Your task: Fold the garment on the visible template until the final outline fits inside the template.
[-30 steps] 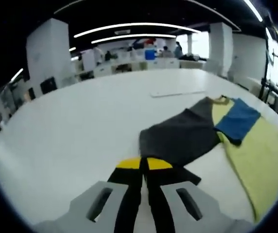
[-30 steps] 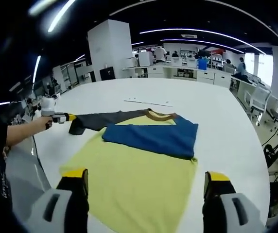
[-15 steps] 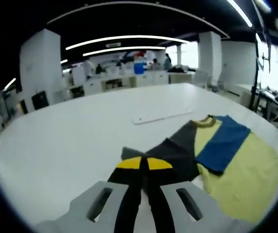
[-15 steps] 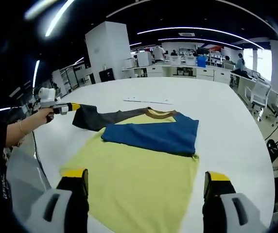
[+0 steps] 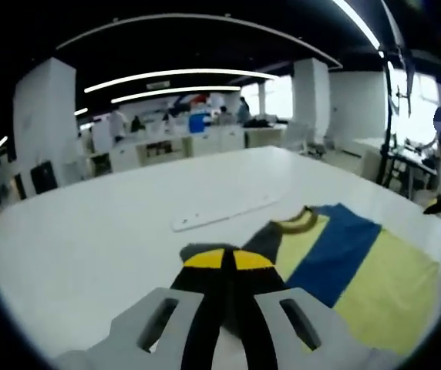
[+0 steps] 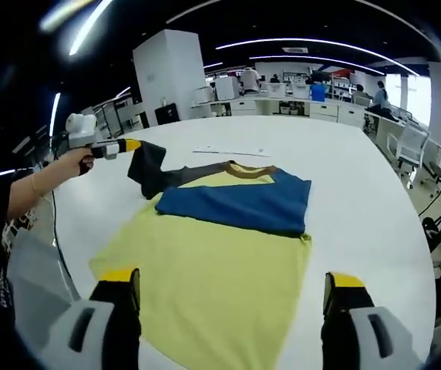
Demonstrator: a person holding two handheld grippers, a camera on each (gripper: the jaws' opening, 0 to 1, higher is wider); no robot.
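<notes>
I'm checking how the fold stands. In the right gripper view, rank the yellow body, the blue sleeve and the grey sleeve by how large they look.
1. yellow body
2. blue sleeve
3. grey sleeve, held up by the left gripper, partly bunched, so its true size is unsure.

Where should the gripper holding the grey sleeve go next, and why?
Probably across and down onto the yellow body. The left gripper is shut on the grey sleeve, lifted off the table, while the blue sleeve already lies folded across the shirt. The right gripper hangs open.
</notes>
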